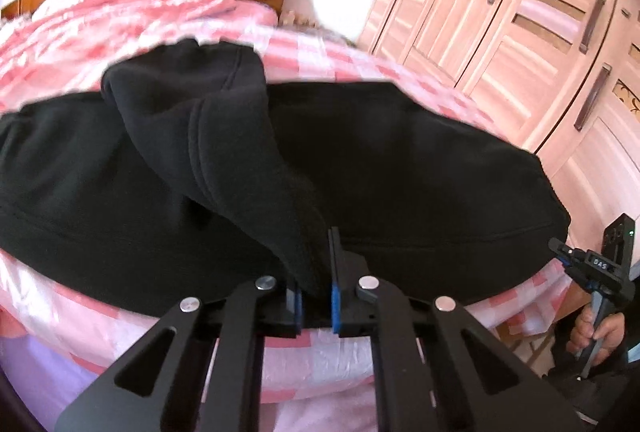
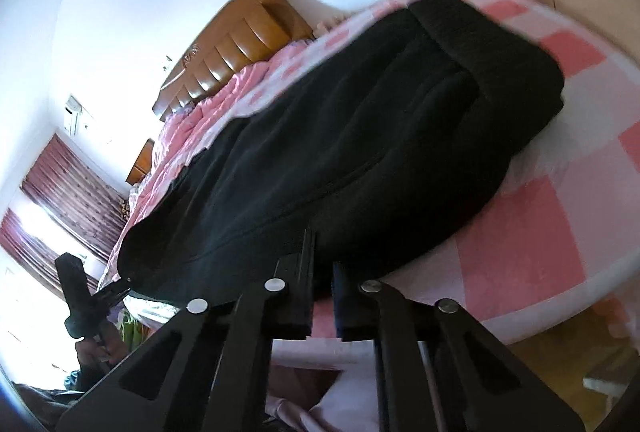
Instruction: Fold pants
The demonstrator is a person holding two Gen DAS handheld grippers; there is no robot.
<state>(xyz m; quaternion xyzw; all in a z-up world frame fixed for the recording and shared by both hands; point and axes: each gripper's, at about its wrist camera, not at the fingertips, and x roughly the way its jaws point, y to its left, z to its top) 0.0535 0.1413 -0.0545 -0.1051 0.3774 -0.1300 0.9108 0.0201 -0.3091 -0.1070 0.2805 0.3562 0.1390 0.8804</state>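
The black pants (image 1: 360, 168) lie flat across the pink checked bed (image 1: 360, 56), filling the middle of the frame. They look soft, thick and floppy, so the near edge is a good place to hold. The left tongs (image 1: 314, 284) pinch a raised fold. The right tongs (image 2: 322, 272) are closed on the near hem. Both point down a bit

Pink checked bed (image 1: 400, 72) carries black pants (image 1: 400, 160) and a rumpled quilt (image 1: 120, 12).
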